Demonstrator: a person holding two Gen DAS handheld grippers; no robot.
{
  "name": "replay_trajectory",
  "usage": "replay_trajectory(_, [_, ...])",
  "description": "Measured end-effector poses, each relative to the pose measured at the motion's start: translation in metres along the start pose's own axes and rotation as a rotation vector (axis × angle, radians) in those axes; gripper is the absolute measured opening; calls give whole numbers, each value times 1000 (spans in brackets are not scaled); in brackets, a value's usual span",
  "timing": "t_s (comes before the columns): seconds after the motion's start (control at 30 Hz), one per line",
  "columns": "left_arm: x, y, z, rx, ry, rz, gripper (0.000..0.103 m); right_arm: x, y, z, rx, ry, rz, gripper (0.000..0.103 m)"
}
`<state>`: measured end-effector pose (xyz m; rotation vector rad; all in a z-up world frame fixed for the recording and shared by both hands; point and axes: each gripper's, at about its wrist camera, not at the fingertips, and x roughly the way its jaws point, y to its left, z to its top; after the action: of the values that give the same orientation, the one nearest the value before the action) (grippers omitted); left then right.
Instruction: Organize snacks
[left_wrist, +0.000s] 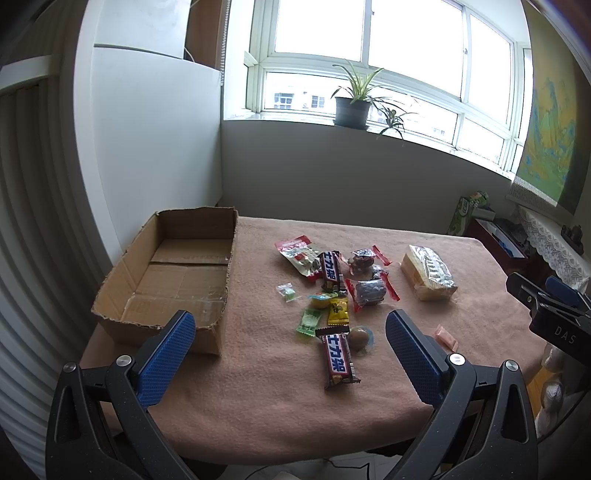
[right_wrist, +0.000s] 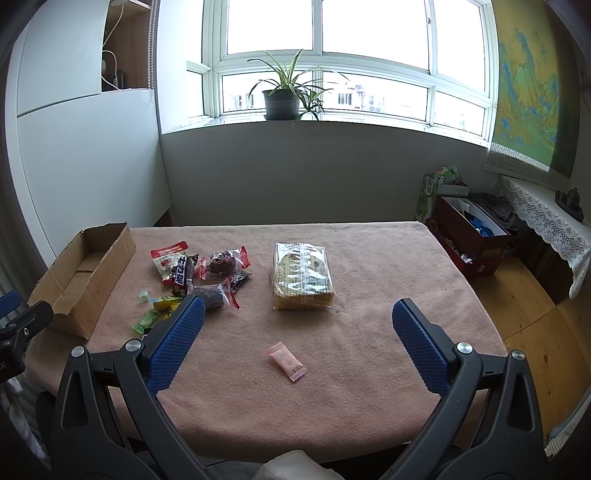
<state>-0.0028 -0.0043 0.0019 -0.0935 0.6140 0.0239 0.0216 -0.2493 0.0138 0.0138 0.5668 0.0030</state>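
Left tool (left_wrist: 290, 334) and right tool (right_wrist: 297, 321) both spread wide, holding nothing, above the near edge of the surface (right_wrist: 388, 258). Snack pile (left_wrist: 332, 288) mid-surface; wrapped cake block (right_wrist: 303, 275) apart, pink sachet (right_wrist: 287, 361) nearer. Empty cardboard box (left_wrist: 162, 273) at left.

Both views look forward and slightly down from above the near edge of the table (left_wrist: 258, 413), facing the window (left_wrist: 369, 33) on the far wall, each framed below by its own gripper's blue fingers (left_wrist: 166, 354). The left wrist view sits toward the left side, close over the cardboard box (left_wrist: 122, 280) and the snack pile (left_wrist: 332, 291); the right wrist view sits further right, nearer the pink sachet (right_wrist: 287, 361) and the wrapped cake pack (right_wrist: 303, 275). They share the box, pile, cake pack, sachet, potted plant (right_wrist: 282, 99) and wall painting (right_wrist: 528, 81).
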Motion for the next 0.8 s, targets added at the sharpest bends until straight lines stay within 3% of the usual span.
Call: replay_trajectory(0.8, [2, 0, -2, -2, 9, -4, 102, 4, 0, -6, -4, 9, 2, 103])
